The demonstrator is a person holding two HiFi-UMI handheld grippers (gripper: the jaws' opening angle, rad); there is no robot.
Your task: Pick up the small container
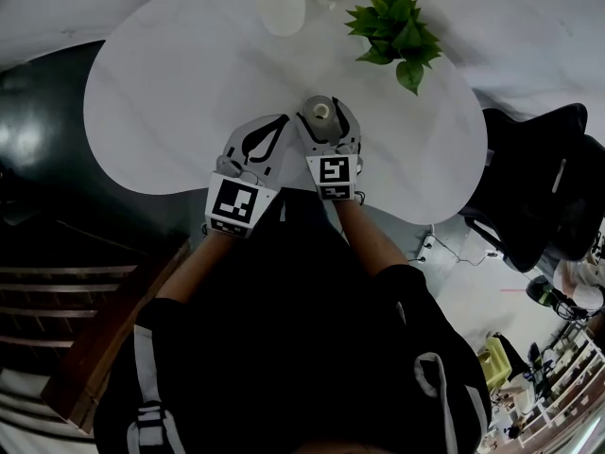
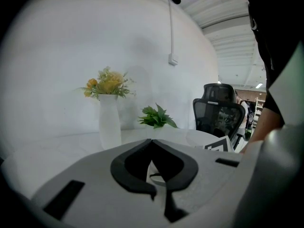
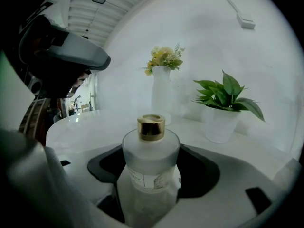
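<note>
The small container [image 3: 151, 163] is a frosted glass bottle with a gold cap. It stands upright between the jaws of my right gripper [image 3: 151, 184], which is shut on its body. In the head view the container [image 1: 321, 112] shows over the near middle of the white table [image 1: 170, 93], with the right gripper [image 1: 326, 129] around it. I cannot tell whether the bottle rests on the table or is just off it. My left gripper [image 1: 276, 126] lies close on the left of the right one; its jaws [image 2: 152, 144] are shut with nothing between them.
A white vase of yellow flowers [image 1: 282, 8] stands at the table's far edge. A green plant in a white pot [image 1: 397, 26] is at the far right. A black office chair [image 1: 539, 187] stands off the table's right side.
</note>
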